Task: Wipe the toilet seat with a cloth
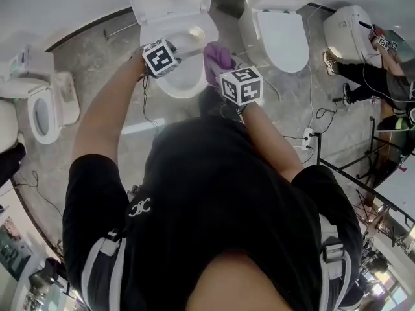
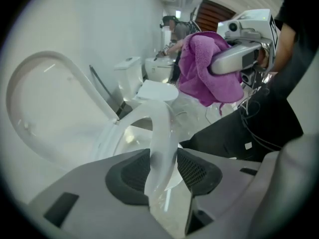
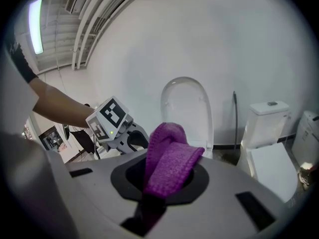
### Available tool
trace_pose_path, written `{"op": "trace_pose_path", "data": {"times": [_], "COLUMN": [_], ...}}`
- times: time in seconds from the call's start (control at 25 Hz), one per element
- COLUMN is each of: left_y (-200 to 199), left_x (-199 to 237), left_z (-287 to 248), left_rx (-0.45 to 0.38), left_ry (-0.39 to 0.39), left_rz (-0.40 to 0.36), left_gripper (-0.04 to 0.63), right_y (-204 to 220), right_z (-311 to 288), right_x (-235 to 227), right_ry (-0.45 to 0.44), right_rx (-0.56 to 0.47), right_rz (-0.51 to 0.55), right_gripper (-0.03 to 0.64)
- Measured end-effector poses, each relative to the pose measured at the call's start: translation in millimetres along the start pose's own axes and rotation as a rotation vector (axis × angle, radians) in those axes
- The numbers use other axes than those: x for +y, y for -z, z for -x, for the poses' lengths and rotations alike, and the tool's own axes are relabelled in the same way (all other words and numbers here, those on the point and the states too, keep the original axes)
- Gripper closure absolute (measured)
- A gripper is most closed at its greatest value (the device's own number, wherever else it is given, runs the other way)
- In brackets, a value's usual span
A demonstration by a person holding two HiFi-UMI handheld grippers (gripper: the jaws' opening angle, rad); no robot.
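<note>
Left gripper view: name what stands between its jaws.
The rim of the toilet seat stands between the jaws of the left gripper; the left gripper view shows it.

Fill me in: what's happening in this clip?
A person leans over a white toilet with its lid up, a gripper in each hand. The right gripper is shut on a purple cloth, held in the air near the bowl. The left gripper has its jaws open on either side of the toilet seat. The cloth is not yet on the seat.
</note>
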State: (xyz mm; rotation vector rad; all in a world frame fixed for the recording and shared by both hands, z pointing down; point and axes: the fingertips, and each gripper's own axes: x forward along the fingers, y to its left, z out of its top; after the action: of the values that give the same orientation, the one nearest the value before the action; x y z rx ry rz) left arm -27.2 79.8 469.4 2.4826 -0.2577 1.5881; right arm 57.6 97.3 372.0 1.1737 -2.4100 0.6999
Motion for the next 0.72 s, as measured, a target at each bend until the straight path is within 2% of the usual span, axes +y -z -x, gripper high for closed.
{"op": "trace_pose_path", "data": {"times": [0.12, 0.28, 0.48, 0.52, 0.6, 0.68, 0.72], "left_y": [12.4, 31.5, 45.7, 48.4, 57.5, 72.2, 79.8], "left_x": [-25.3, -37.6, -65.1, -69.7, -68.9, -62.5, -60.8], "left_z": [-20.9, -48.4, -81.8, -89.1, -103.8, -119.9, -128.7], "left_rx": [-0.048, -0.118, -0.174, -0.203, -0.274, -0.318, -0.324], "left_ry": [0.061, 0.157, 0.210, 0.213, 0.195, 0.156, 0.138], "left_rz": [0.082, 0.265, 0.379, 0.426, 0.581, 0.742, 0.794], "left_gripper": [0.434, 0.434, 0.434, 0.434, 0.438, 0.539, 0.570], "right_y": [26.7, 57.0, 100.4, 109.7, 125.7, 140.3, 147.6], "right_z": [9.2, 7.3, 14.4, 13.6, 5.7, -7.3, -15.0], "right_x": [9.0, 11.2, 5.3, 4.0, 0.6, -4.0, -7.1], "right_ry": [0.016, 0.030, 0.030, 0.024, 0.007, -0.011, -0.019], "right_rx": [0.028, 0.081, 0.163, 0.180, 0.211, 0.241, 0.255], "right_rz": [0.000, -0.032, -0.076, -0.081, -0.082, -0.080, -0.081], "right_gripper": [0.565, 0.565, 0.565, 0.565, 0.565, 0.566, 0.566]}}
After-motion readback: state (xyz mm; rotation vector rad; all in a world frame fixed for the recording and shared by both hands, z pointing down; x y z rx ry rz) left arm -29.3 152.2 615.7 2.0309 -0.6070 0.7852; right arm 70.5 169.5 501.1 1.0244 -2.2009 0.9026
